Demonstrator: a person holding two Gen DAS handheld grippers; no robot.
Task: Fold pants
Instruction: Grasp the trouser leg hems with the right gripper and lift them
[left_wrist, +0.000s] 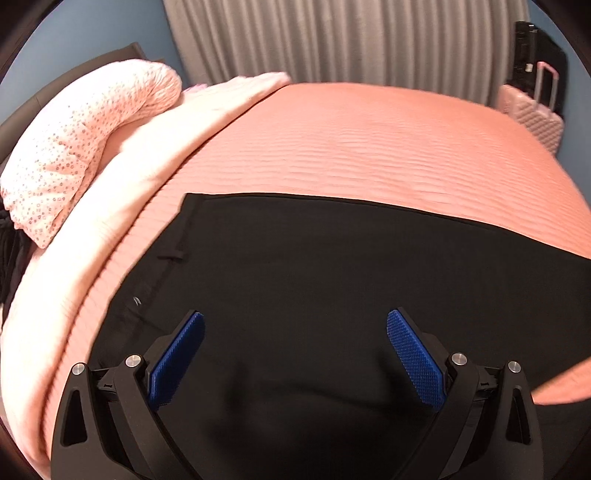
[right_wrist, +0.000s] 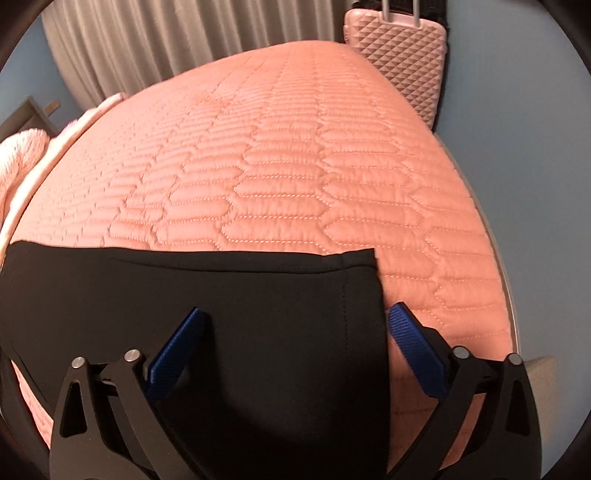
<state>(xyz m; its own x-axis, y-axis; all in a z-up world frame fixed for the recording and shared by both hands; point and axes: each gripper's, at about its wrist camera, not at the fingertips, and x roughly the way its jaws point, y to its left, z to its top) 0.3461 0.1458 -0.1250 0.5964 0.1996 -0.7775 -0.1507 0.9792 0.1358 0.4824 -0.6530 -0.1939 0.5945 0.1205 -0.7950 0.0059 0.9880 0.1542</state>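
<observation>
Left gripper (left_wrist: 295, 325): jaws spread wide, holding nothing; blue pads (left_wrist: 177, 362) with a fine knurled texture, black frame with round metal pins. Right gripper (right_wrist: 295, 325): same build, jaws likewise released. No legible writing or brand anywhere. Black pants (left_wrist: 314, 266) lie flat on the bed (left_wrist: 369, 140), smooth matte fabric; waistband with belt loop (left_wrist: 171, 256) in left view, stitched hem (right_wrist: 364, 291) in right view. Bed cover salmon, quilted in elongated hexagons. Dotted pink pillow (left_wrist: 81, 147) at head. Pink suitcase (right_wrist: 399, 51), faceted diamond shell. Grey pleated curtain (left_wrist: 332, 37).
</observation>
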